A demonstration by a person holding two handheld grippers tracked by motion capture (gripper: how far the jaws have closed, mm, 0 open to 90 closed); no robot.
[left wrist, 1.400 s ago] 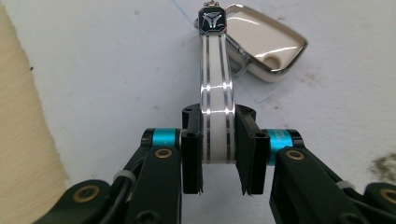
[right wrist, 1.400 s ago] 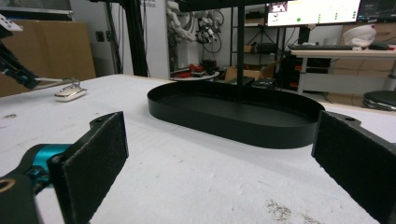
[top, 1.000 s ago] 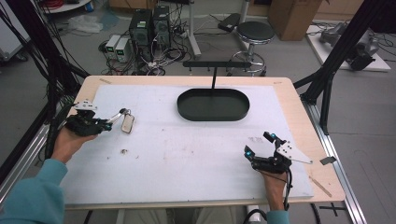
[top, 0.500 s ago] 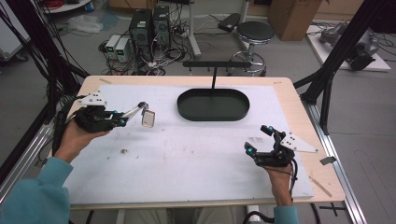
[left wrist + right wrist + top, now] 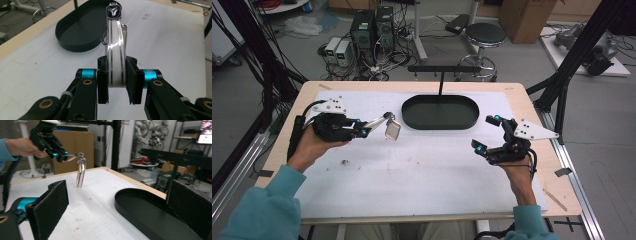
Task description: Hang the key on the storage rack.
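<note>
A keyring [image 5: 388,126] is held clamped by its strap in the left gripper [image 5: 117,85], dangling just ahead of the jaws, short of the tray [image 5: 409,107]. The carry step is judged underway; next, it must be brought over the tray and released. The right gripper [image 5: 490,134] is held wide open, empty.

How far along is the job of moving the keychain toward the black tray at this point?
Done: the left gripper has shut on the keychain and lifted it clear of the white mat. In hand: it hangs in the air beside the black tray, not yet over it. Left: carrying it over the tray and letting go, if that is the goal. The right gripper waits open, holding nothing.
</note>
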